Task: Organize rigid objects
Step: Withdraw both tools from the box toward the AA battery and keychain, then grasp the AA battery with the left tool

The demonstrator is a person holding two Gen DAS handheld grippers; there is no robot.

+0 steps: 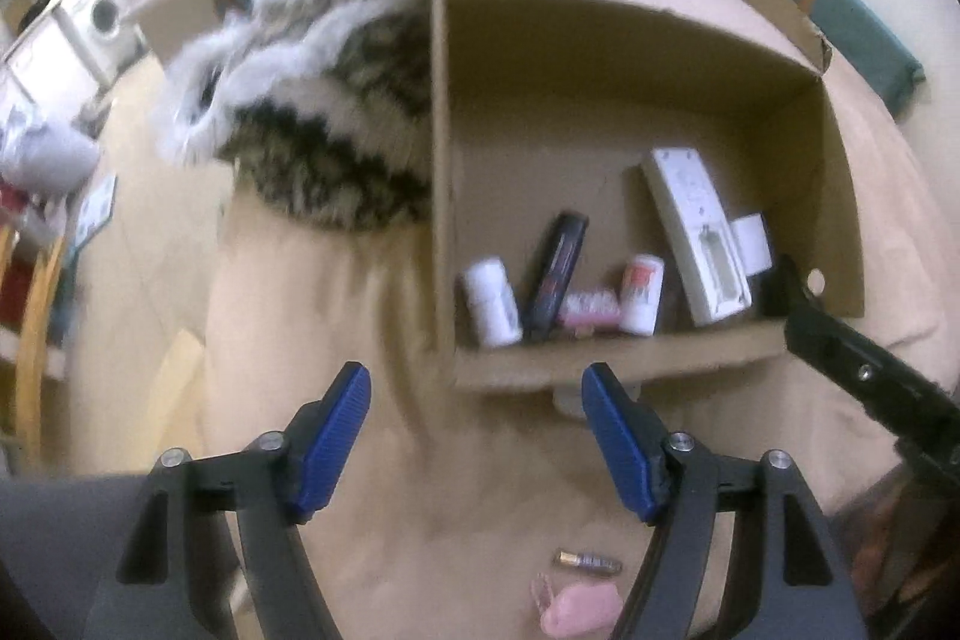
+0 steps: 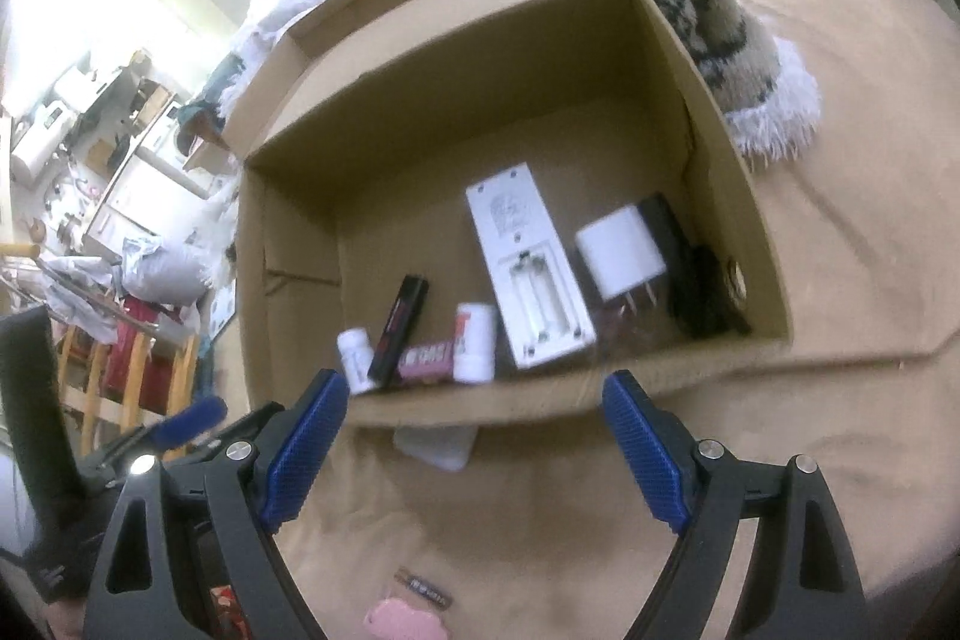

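The cardboard box sits open on the tan bed cover, and most of the rigid things are already in it, lined along its near wall. From 9 to 3 o'clock you see a white bottle, a black tube, a pink pack, a second white bottle, the white remote lying back-up with its battery bay uncovered, a white plug adapter and a black item in the corner. They probably crowd that wall because it is the side nearest your reach.

Still outside the box, at 6 o'clock close under you, lie a battery and a pink item. A white flat piece rests on the cover just outside the box's near wall; it may be the remote's battery door, though that is a guess.

Your left hand-held gripper stands fairly wide with nothing between its pads. Your right hand-held gripper is wider still, and also empty.

The right wrist view shows the adapter's prongs and the black item clearly; the left view mostly hides both behind the remote. The left view shows the battery more sharply, and the fringed patterned blanket pressed against the box's 9 o'clock side.
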